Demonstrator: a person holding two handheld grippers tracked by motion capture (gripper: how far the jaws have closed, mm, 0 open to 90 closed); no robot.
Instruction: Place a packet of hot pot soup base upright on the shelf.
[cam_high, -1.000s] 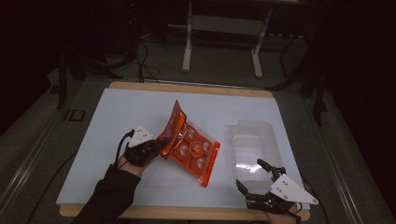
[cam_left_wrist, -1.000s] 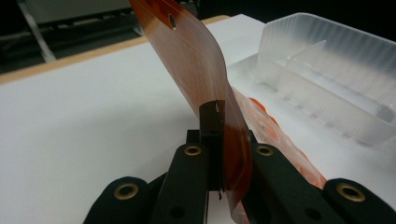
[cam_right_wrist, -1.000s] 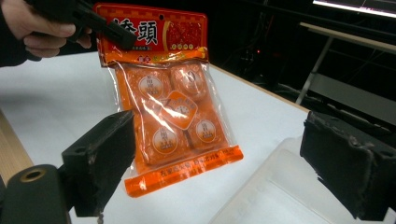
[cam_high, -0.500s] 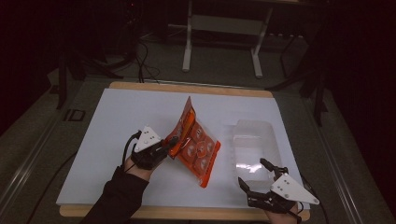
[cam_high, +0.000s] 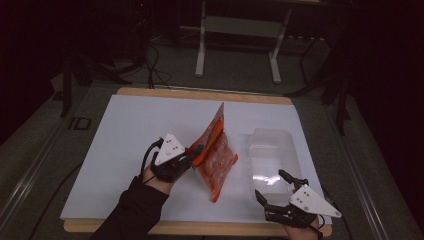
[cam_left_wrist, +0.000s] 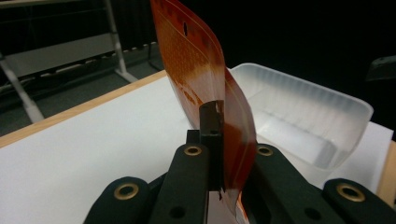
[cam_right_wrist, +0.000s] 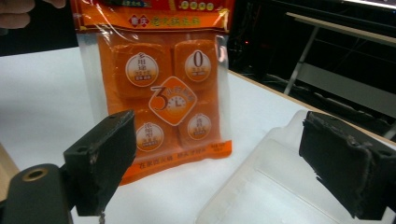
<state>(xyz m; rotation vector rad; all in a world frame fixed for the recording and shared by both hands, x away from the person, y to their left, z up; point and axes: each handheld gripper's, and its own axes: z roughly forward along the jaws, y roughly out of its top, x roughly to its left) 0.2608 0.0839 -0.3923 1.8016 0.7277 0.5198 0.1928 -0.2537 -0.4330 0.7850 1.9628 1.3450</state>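
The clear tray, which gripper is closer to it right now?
Right. The right gripper sits open at the clear tray's near edge; the left gripper is farther, clamping the orange packet.

the orange snack packet (cam_right_wrist: 161, 88) bore a large "3" on its central diamond badge and a "0" in a white circle; its chinese print was too blurred to read.
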